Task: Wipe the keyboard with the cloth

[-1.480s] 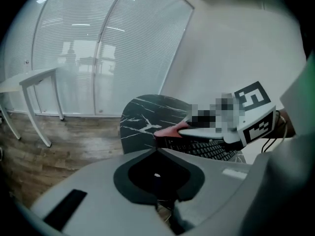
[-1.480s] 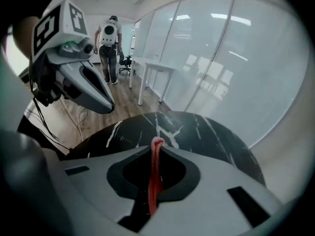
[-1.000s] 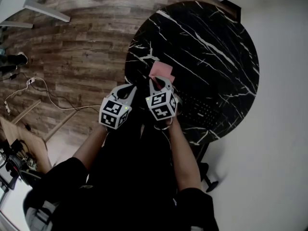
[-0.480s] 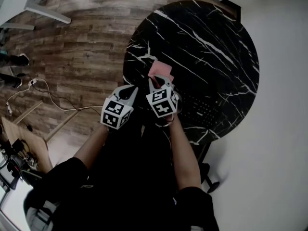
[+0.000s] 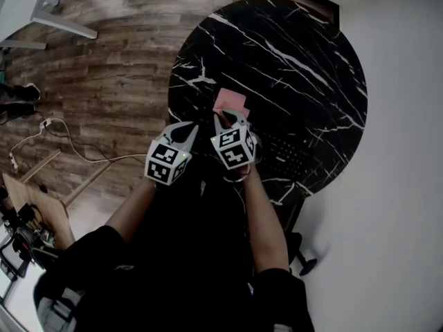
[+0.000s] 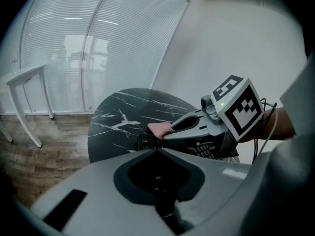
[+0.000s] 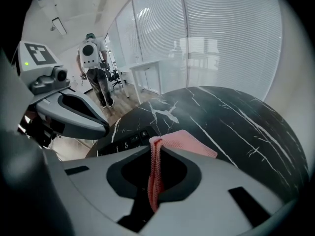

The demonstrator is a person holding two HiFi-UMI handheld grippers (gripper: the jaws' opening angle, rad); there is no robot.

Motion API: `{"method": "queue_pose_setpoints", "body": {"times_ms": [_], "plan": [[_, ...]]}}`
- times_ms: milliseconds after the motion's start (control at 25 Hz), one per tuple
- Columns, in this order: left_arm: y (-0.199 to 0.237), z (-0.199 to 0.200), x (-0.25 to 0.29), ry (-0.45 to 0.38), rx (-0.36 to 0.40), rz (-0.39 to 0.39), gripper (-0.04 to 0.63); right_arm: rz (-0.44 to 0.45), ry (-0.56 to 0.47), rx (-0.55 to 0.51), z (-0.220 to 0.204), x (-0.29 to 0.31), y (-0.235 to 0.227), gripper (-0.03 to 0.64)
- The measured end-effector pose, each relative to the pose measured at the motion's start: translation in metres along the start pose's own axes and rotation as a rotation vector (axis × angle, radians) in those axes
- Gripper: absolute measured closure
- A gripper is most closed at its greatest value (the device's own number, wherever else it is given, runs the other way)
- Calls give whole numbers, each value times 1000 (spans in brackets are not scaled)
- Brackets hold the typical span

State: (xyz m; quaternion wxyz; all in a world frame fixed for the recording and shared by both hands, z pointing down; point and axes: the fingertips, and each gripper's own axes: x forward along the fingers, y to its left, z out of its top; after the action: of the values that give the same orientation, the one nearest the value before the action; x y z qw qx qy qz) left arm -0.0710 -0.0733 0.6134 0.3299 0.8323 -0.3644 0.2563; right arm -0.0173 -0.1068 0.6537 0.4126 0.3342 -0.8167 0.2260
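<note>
1. Cloth [image 7: 189, 142], pink and loosely woven, is pinched in the right tool [image 7: 155, 150]. The two jaws are closed on a gathered fold that runs down between them, and the rest fans out past the tips toward the far side.
2. The left tool [image 6: 156, 150] has its jaws pressed together with nothing between them (its own view shows only the dark padding there).
3. The keyboard [image 5: 285, 159] is black and lies on the near right part of the round counter [image 5: 311, 61], a black top veined in white. Its left end sits just under the right tool's tips, where a few keys show beside the cloth.
4. Whether the cloth's free part rests on those keys or on the bare counter just past them cannot be told.
5. The two tools are held side by side at the counter's near left rim, close together but not touching, both pointing toward the far side. The person's forearms reach in from the near edge.
6. Wooden floor [image 5: 104, 68] lies to the left of the counter.
7. The right gripper view shows a white table [image 7: 147, 70] beside windows covered with blinds, and a person [image 7: 93, 68] standing well away near it.
</note>
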Motion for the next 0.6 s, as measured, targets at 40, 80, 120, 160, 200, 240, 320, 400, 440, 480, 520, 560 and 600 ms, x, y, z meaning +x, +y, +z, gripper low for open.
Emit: {"method": "queue_pose_setpoints", "body": {"times_ms": [40,80,120,160,200,240,320,400,440,480,520,560,600], "plan": [[-3,1,1,0,3,-2,595,-2,1,5,-3,-2,-2,601],[-5,2,3,-1,6,-5,595,-4,1,12,-6,-4,-5,601],[-8,3,5,-3,8,-8,595,-6,-1,20,-8,-6,-7,601],[-11,4,6,-4,11,-12,595,-7,-3,30,-11,-7,-9,601],[-14,4,7,-3,14,-16,595,-8,-4,42,-14,-9,-11,601],[-17,5,9,-1,18,-20,595,-9,-4,54,-16,-11,-12,601],[-23,4,12,6,26,-26,595,-11,-4,72,-21,-15,-15,601],[-29,4,15,10,32,-30,595,-13,-8,83,-24,-19,-19,601],[-32,5,17,11,34,-33,595,-15,-9,88,-26,-21,-21,601],[-35,5,18,13,37,-35,595,-17,-10,92,-29,-23,-23,601],[-37,5,19,15,40,-36,595,-20,-13,95,-31,-24,-25,601],[-40,5,20,18,43,-38,595,-23,-15,100,-34,-26,-27,601],[-43,5,22,20,47,-40,595,-24,-16,105,-37,-28,-29,601]]}}
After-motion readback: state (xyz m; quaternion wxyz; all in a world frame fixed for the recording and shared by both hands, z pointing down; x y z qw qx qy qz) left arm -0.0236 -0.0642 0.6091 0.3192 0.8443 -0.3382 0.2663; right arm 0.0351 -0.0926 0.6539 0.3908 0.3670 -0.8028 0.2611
